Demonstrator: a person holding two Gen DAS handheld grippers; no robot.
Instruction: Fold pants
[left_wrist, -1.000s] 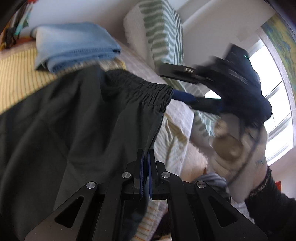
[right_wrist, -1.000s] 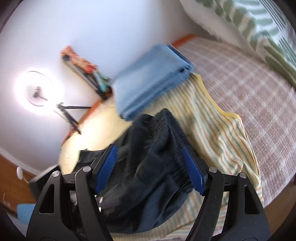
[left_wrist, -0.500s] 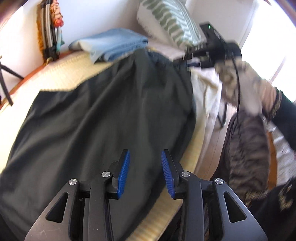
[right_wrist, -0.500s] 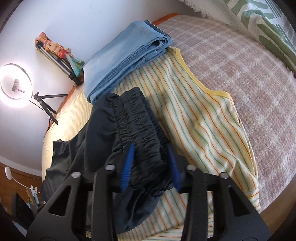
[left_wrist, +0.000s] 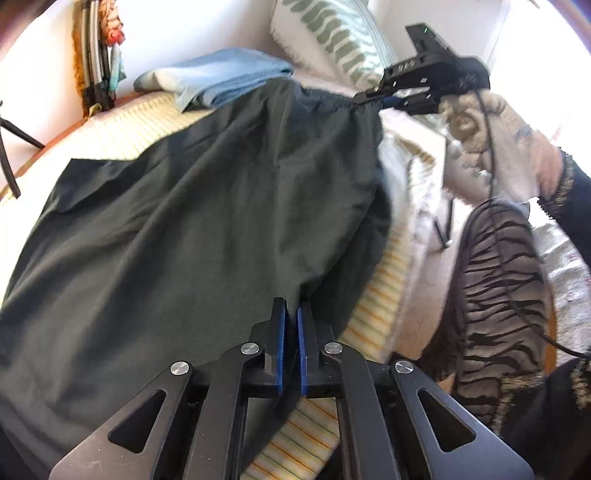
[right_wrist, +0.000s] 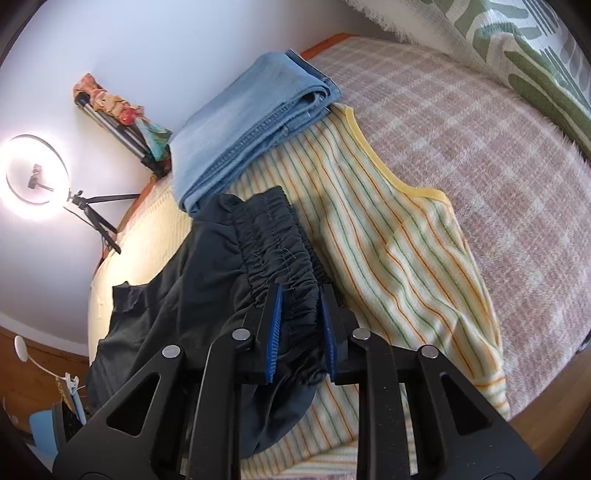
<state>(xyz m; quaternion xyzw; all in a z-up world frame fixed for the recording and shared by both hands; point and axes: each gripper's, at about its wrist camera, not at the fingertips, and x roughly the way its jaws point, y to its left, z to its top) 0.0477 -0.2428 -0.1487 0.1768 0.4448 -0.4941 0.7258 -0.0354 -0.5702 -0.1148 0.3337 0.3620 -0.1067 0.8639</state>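
black pants (left_wrist: 192, 229) lengthwise, waistband toward folded jeans (left_wrist: 221, 79)

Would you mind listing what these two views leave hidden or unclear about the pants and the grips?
- Left wrist view: the black pants run off the left and bottom edges; leg ends unseen.
- Left wrist view: the left hand-held gripper covers the fabric edge it pinches.
- Right wrist view: the right hand-held gripper hides the waistband end.

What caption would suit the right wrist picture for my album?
Right claw shut on the gathered waistband of dark pants, lying on a striped sheet beside folded jeans.
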